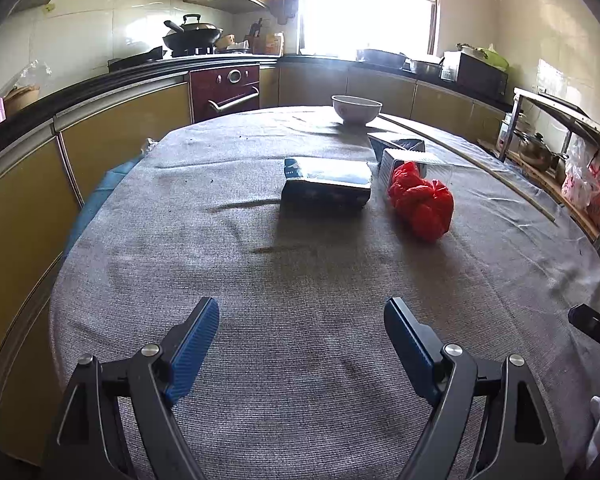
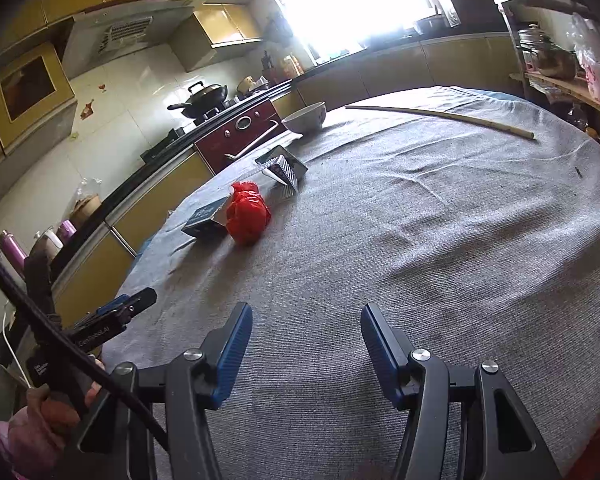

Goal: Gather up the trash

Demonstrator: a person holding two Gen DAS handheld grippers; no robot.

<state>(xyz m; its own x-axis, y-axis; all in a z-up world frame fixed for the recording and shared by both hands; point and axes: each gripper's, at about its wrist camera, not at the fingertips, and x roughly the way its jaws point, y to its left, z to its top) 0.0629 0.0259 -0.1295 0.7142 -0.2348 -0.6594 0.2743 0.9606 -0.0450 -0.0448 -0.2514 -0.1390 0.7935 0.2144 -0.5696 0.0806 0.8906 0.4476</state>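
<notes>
Left wrist view: the left tool [image 1: 302,322] hangs wide and empty over the grey-clothed desk [image 1: 260,360]. At twelve o'clock from it lies a dark box [image 1: 326,186]; at one o'clock a red bag [image 1: 422,206] touches a clear plastic tray [image 1: 410,160]. A white bowl [image 1: 356,109] stands farther back.

Right wrist view: the right tool [image 2: 306,326] is also wide, holding nothing. The red bag [image 2: 247,214] sits at eleven o'clock, against the box [image 2: 204,220]; a long stick [image 2: 440,119] lies at one o'clock.

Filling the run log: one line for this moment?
left gripper open, empty | right gripper open, empty | red bag, dark packet untouched
</notes>
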